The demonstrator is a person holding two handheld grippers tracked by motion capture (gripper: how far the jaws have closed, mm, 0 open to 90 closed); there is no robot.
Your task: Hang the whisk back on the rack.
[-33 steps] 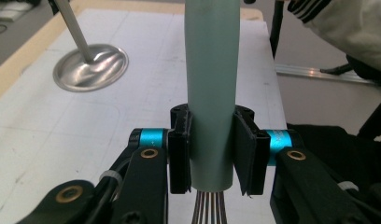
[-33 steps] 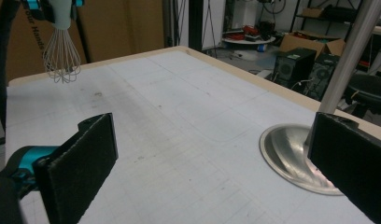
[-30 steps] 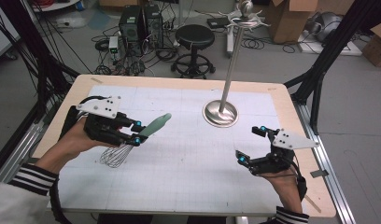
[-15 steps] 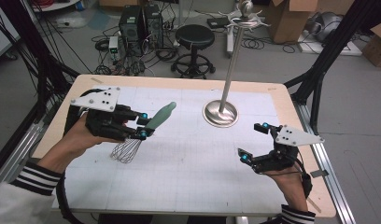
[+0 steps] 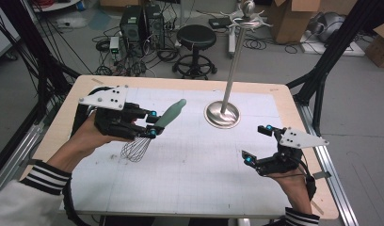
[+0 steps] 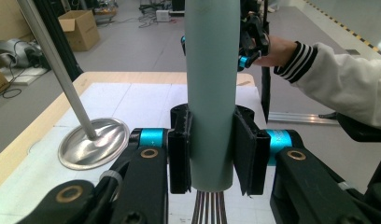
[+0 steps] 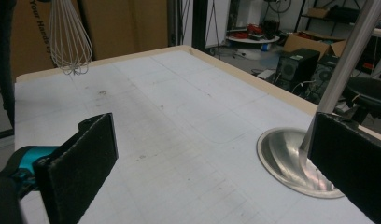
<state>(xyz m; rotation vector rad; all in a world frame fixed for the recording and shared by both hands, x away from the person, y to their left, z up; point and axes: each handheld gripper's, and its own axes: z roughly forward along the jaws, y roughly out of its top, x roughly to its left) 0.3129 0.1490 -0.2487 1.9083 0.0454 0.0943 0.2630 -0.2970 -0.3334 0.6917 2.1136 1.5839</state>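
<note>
The wire whisk with the pale green handle is gripped by the left tongs, lifted off the white counter at its left; the right tongs are held open and empty. Placement is judged outstanding, perhaps at the far steel stand.

A lab or workshop. Computer towers, tangled cables and cardboard boxes crowd the concrete floor.

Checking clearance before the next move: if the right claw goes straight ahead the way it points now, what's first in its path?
Judging by the right gripper view, the open right claw looks along bare table, the stand base off toward one jaw. Ahead the way looks free to the far edge; the lifted whisk hangs off-line. Depth is uncertain.
</note>
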